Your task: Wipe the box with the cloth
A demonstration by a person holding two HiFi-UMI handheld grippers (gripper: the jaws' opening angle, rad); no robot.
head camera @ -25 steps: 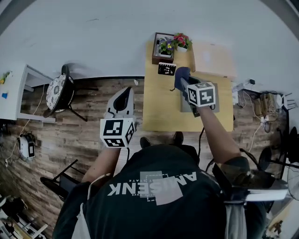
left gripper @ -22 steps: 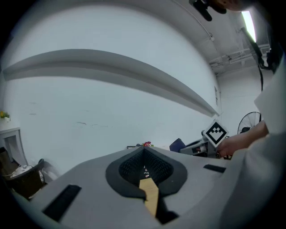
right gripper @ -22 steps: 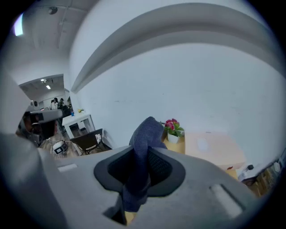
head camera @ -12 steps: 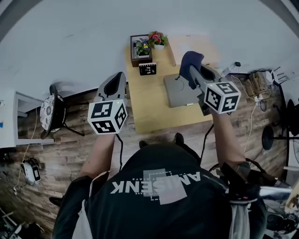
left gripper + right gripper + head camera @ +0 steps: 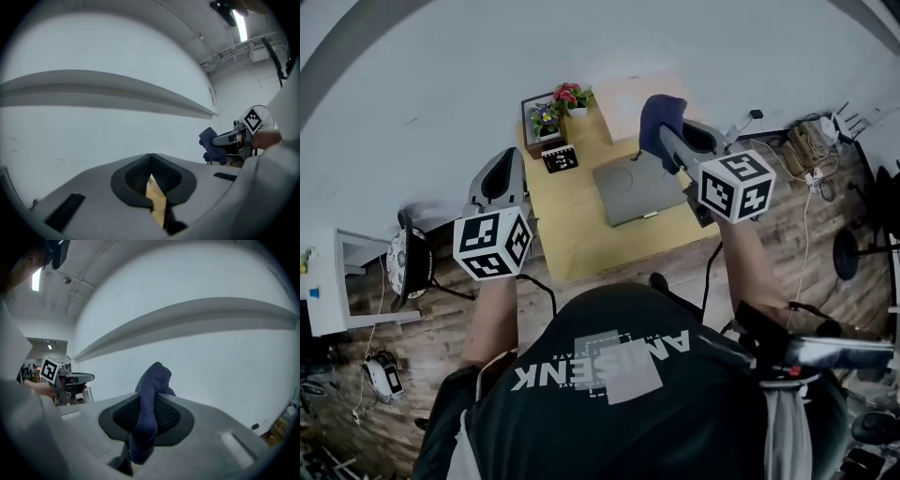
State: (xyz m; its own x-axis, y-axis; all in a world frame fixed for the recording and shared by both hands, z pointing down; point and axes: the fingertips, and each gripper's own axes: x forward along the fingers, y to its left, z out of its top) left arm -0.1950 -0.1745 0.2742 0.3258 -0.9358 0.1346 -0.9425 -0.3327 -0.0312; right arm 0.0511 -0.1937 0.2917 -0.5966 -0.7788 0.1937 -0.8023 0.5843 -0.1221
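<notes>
A flat grey box (image 5: 630,189) lies on the yellow wooden table (image 5: 572,225). My right gripper (image 5: 667,141) is shut on a dark blue cloth (image 5: 660,116), held up above the box's far right corner. In the right gripper view the cloth (image 5: 149,397) hangs bunched between the jaws of the right gripper (image 5: 145,405), facing a white wall. My left gripper (image 5: 507,156) is raised over the table's left edge, apart from the box. Its jaws (image 5: 151,158) are together with nothing in them. From the left gripper view, the right gripper (image 5: 224,139) and cloth (image 5: 210,144) appear at right.
Potted flowers (image 5: 559,106) in a brown tray and a black marker card (image 5: 560,159) stand at the table's back left. A pale cardboard box (image 5: 623,95) sits behind the grey box. A chair (image 5: 408,262) and white shelf (image 5: 337,281) stand left; cables (image 5: 806,142) lie right.
The right gripper has lifted the cloth off the box toward its far side. The left gripper has risen and swung left. The head view has turned, so the table looks tilted.
</notes>
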